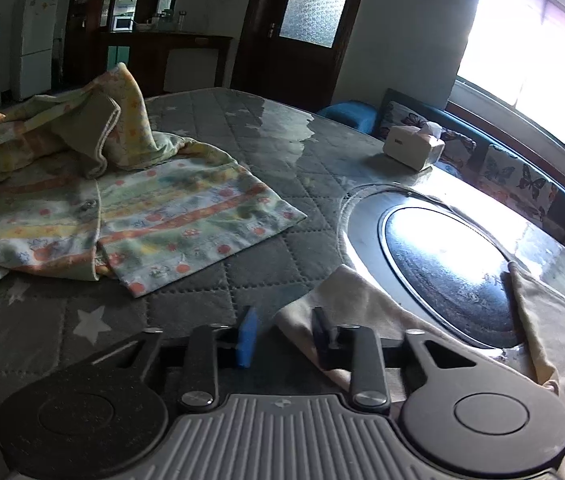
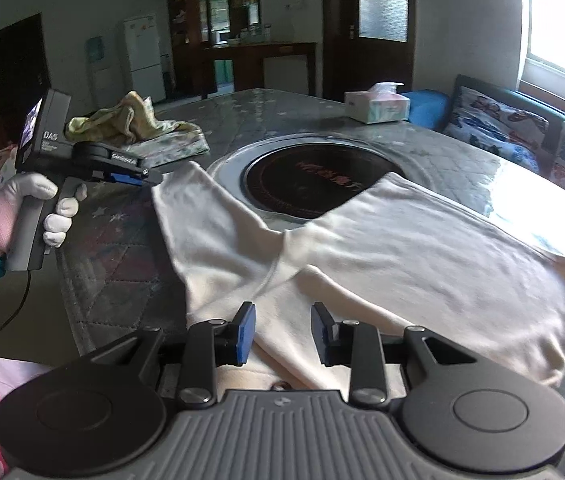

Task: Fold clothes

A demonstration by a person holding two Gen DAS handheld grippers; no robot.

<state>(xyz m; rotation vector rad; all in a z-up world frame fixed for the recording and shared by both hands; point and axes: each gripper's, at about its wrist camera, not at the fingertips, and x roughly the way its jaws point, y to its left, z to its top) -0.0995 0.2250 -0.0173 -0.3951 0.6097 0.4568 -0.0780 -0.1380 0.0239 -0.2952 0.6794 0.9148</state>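
1. Right wrist view: my right gripper sits low centre, jaws parted and pinching nothing, over the cream garment spread on the quilted table.
2. Left wrist view: my left gripper also stands parted, with the garment's corner beside its right-hand finger.
3. Mid-frame, the cloth overlaps a round black hob.
4. Upper left lies a crumpled patterned garment; a tissue box sits upper right.
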